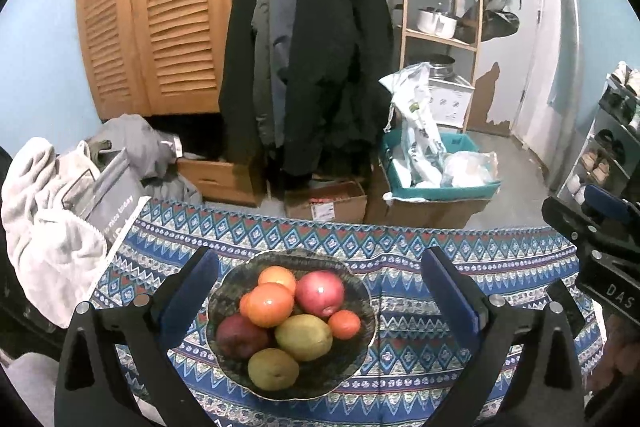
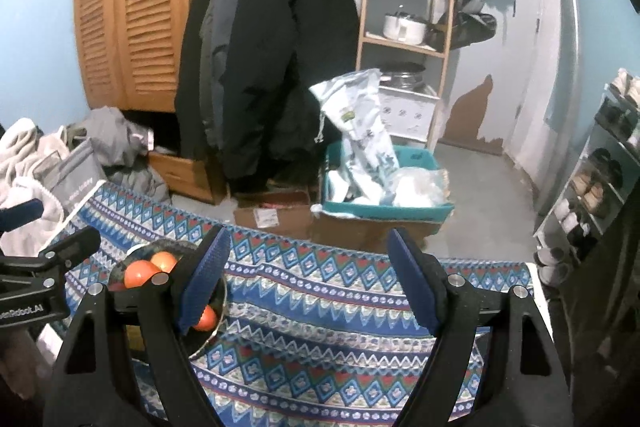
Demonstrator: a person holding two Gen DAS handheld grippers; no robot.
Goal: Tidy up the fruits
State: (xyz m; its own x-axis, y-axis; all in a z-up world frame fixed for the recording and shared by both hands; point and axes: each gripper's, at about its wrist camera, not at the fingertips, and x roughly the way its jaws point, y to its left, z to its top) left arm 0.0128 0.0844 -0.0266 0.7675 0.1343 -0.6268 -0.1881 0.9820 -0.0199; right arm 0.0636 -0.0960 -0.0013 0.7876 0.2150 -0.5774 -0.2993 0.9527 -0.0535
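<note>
A dark patterned bowl (image 1: 354, 363) stands on a blue patterned cloth (image 1: 380, 239). It holds several fruits: a red apple (image 1: 320, 293), a darker apple (image 1: 240, 337), oranges (image 1: 270, 305) and two yellow-green fruits (image 1: 304, 337). My left gripper (image 1: 320, 259) hangs open above and in front of the bowl, wide apart, touching nothing. In the right wrist view the bowl (image 2: 176, 249) sits at the left, half hidden behind one finger, with oranges (image 2: 140, 273) showing. My right gripper (image 2: 308, 239) is open over bare cloth (image 2: 320, 307), to the right of the bowl, with nothing between its pads.
The other gripper shows at each view's edge (image 1: 600, 227) (image 2: 40, 267). Beyond the table's far edge are hanging coats (image 1: 312, 47), a teal bin (image 1: 436, 183) on cardboard boxes, a wooden shelf (image 1: 440, 39) and a shoe rack (image 1: 608, 147). White cloths (image 1: 48, 211) and a grey bag (image 1: 116, 199) lie left.
</note>
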